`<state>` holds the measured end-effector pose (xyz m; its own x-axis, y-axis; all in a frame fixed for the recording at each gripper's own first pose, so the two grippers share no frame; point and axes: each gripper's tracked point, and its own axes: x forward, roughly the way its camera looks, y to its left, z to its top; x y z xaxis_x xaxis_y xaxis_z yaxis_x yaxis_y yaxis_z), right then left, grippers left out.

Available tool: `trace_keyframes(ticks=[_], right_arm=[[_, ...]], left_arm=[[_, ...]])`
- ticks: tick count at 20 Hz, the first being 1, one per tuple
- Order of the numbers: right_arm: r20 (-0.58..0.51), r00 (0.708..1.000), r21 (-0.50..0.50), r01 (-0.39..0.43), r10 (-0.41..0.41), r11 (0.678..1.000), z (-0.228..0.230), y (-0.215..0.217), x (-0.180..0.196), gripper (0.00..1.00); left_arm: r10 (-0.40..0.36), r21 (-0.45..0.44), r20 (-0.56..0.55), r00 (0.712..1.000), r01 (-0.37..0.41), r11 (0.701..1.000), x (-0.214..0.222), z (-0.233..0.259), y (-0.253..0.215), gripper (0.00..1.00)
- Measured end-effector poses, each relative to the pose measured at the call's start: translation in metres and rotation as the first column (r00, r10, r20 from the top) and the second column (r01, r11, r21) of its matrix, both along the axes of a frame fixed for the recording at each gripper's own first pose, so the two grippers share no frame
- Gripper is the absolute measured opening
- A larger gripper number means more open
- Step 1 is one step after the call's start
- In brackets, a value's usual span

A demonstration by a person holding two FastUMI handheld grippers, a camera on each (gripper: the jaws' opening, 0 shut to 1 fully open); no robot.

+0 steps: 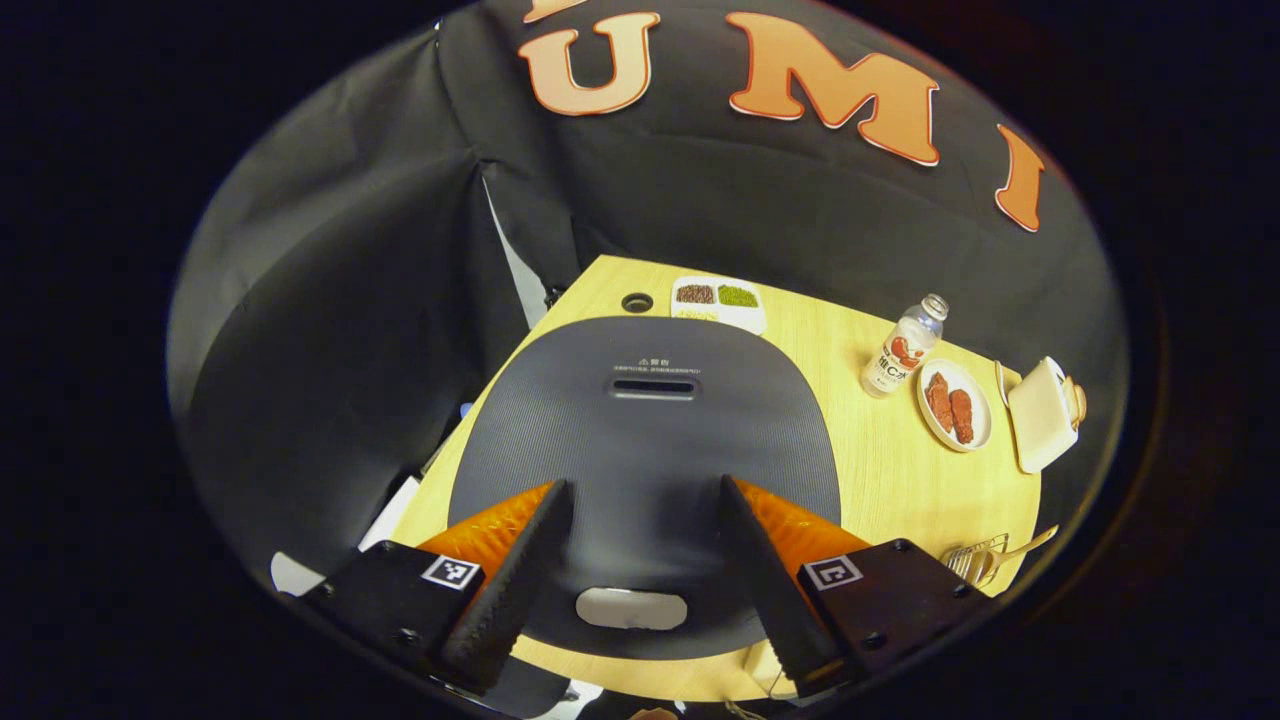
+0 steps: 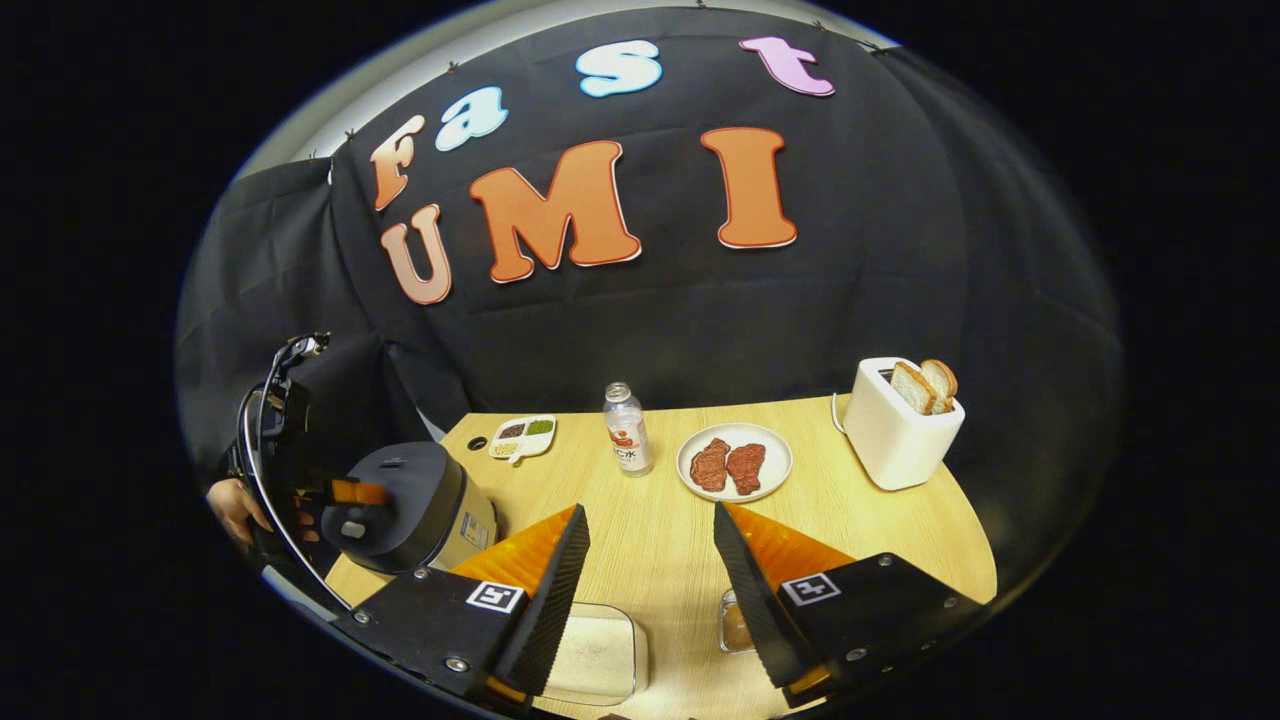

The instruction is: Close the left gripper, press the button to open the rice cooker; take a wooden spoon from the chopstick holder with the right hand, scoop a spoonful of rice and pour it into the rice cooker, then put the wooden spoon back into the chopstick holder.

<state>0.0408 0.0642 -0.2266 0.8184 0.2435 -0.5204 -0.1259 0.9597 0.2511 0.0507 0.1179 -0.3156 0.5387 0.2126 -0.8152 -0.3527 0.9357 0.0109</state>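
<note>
The rice cooker's dark grey lid (image 1: 650, 440) lies straight below my left gripper (image 1: 642, 490), which is open, one finger over each side of the lid. Its white oval button (image 1: 630, 608) sits between the finger bases, untouched. At the table's right edge a wire chopstick holder (image 1: 978, 560) carries a wooden spoon (image 1: 1030, 545). My right gripper (image 2: 649, 510) hangs open above the table with nothing in it. A clear container of white rice (image 2: 595, 655) lies beneath its left finger. In the right gripper view the rice cooker (image 2: 415, 505) stands at the left, with the left gripper (image 2: 350, 493) over it, held by a hand (image 2: 235, 510).
On the wooden table (image 2: 660, 540) stand a drink bottle (image 2: 628, 428), a plate with two pieces of meat (image 2: 735, 462), a white toaster with bread (image 2: 900, 420) and a small divided dish of grains (image 2: 522, 436). A small object (image 2: 735, 628) is half hidden behind the right finger.
</note>
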Motion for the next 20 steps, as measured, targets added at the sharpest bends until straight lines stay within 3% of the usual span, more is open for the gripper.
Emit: trace_keyframes(ticks=[4,6,10,16,17,18,20], right_arm=[[0.070,0.998,-0.019,0.008,-0.007,1.000,0.024,0.004,0.003,0.79],[0.131,0.991,-0.034,0.025,-0.021,0.999,0.043,0.003,0.006,0.79],[0.246,0.968,-0.070,0.059,-0.040,0.996,0.087,0.002,0.010,0.79],[0.393,0.919,-0.107,0.087,-0.038,0.991,0.154,-0.001,0.009,0.82],[0.410,0.912,-0.106,0.088,-0.037,0.990,0.160,-0.001,0.008,0.77],[0.421,0.906,-0.106,0.089,-0.036,0.990,0.164,-0.001,0.006,0.83],[0.441,0.897,-0.102,0.084,-0.031,0.991,0.171,-0.001,0.003,0.84]], left_arm=[[-0.035,0.054,0.116,0.993,0.029,0.998,0.003,0.019,-0.011,0.99],[-0.086,0.106,0.240,0.967,0.062,0.992,0.018,0.053,-0.018,0.99],[-0.170,0.126,0.460,0.872,0.126,0.984,0.028,0.143,-0.050,1.00],[-0.226,0.142,0.667,0.710,0.177,0.974,0.024,0.237,-0.075,0.98],[-0.237,0.152,0.685,0.689,0.184,0.971,0.020,0.246,-0.077,0.99],[-0.246,0.164,0.695,0.675,0.184,0.969,0.016,0.253,-0.079,1.00],[-0.257,0.180,0.714,0.651,0.184,0.966,0.010,0.266,-0.082,0.99]])
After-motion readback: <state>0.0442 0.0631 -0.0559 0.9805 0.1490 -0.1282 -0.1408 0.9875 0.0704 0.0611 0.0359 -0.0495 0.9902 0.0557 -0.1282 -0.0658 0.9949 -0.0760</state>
